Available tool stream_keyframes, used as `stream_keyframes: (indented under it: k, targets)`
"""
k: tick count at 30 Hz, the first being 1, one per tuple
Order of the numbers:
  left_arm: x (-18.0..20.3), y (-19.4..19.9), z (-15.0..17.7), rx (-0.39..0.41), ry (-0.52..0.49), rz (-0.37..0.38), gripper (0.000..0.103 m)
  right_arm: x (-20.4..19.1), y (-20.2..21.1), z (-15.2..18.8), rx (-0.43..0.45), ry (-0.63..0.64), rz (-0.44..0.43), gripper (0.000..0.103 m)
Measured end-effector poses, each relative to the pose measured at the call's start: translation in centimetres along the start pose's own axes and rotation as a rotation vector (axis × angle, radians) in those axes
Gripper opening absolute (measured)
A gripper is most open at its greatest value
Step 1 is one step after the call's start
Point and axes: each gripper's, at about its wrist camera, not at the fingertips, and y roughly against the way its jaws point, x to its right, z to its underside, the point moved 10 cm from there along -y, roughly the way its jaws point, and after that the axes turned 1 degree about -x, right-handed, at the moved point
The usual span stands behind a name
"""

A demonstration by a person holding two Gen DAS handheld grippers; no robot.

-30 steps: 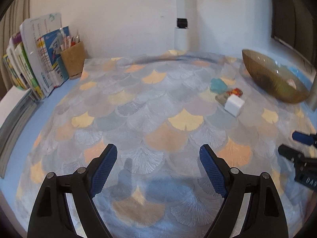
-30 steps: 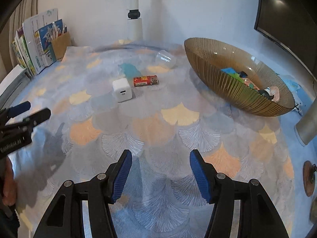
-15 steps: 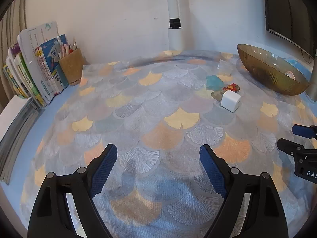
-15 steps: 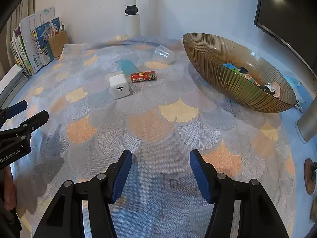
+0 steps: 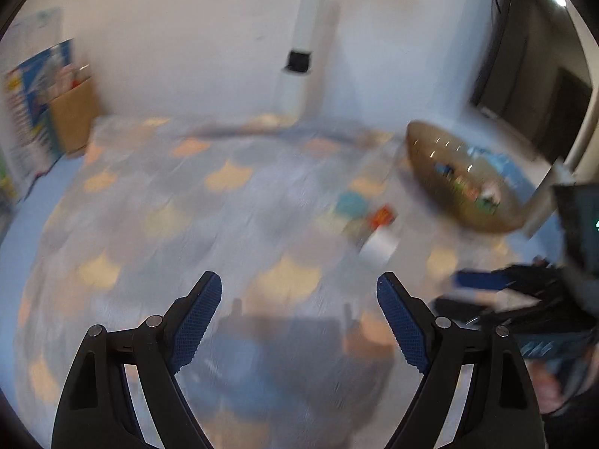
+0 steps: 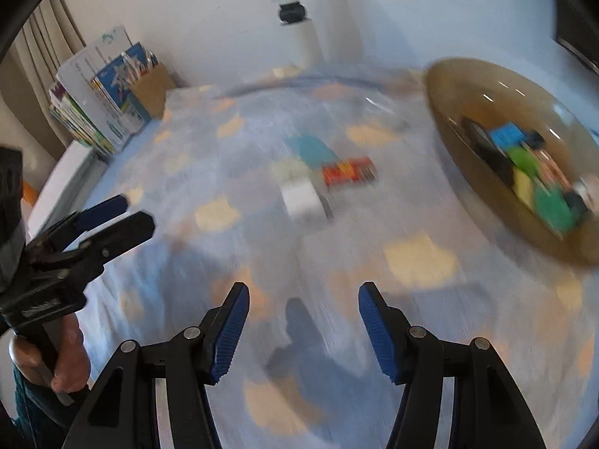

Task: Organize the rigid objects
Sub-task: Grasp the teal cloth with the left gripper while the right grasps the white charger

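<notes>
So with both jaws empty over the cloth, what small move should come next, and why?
Probably bring the right gripper forward to the white cube: it lies loose on the cloth beside the red packet, outside the amber bowl that already holds items.

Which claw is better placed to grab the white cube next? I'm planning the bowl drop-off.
Probably the right claw: open and empty, the white cube lies straight ahead of it, the bowl on its side. From the left claw, the cube sits off rightward.
</notes>
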Motion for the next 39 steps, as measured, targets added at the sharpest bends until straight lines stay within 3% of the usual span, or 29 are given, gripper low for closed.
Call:
stream_keyframes:
  k: [4, 6, 8, 12, 16, 20, 21, 23, 32, 39]
  targets:
    - [1.3, -4.4, -3.2, -0.047, -0.058, 0.082, 0.082, -0.6, -1.9, -3.2, 0.065, 0.022, -0.022, 0.059]
    - [2.0, -6.7, -3.6, -0.087, -0.083, 0.123, 0.07, -0.5, -3.4, -4.1, 0.074, 0.037, -0.008, 0.059]
    - [2.8, -8.6, -3.8, -0.119, -0.11, 0.163, 0.069, -0.1, -4.6, -4.6, 0.07, 0.048, 0.013, 0.057]
    - [4.1, -10.8, -4.2, -0.155, -0.134, 0.233, 0.067, -0.1, -5.9, -4.9, 0.067, 0.074, -0.007, 0.049]
    - [5.1, -12.8, -4.1, -0.196, -0.155, 0.254, 0.062, 0.1, -6.3, -4.8, 0.077, 0.101, 0.005, 0.031]
    - [6.0, -13.9, -3.6, -0.209, -0.16, 0.26, 0.044, 0.7, -6.3, -4.6, 0.083, 0.089, -0.012, 0.03]
    - [6.1, -13.9, -3.5, -0.214, -0.147, 0.277, 0.034, 0.8, -6.3, -4.6, 0.085, 0.087, -0.01, 0.03]
    - [6.2, -13.7, -3.3, -0.209, -0.098, 0.307, 0.025, 1.2, -6.1, -4.4, 0.088, 0.082, -0.002, 0.03]
    - [4.2, -7.7, -1.3, -0.109, 0.012, 0.253, 0.024, 2.5, -1.9, -1.0, 0.112, 0.031, 0.004, 0.026]
    - [2.4, -2.7, 5.1, -0.103, 0.023, 0.111, 0.024, 3.7, 1.0, 4.4, 0.107, -0.005, 0.037, 0.026]
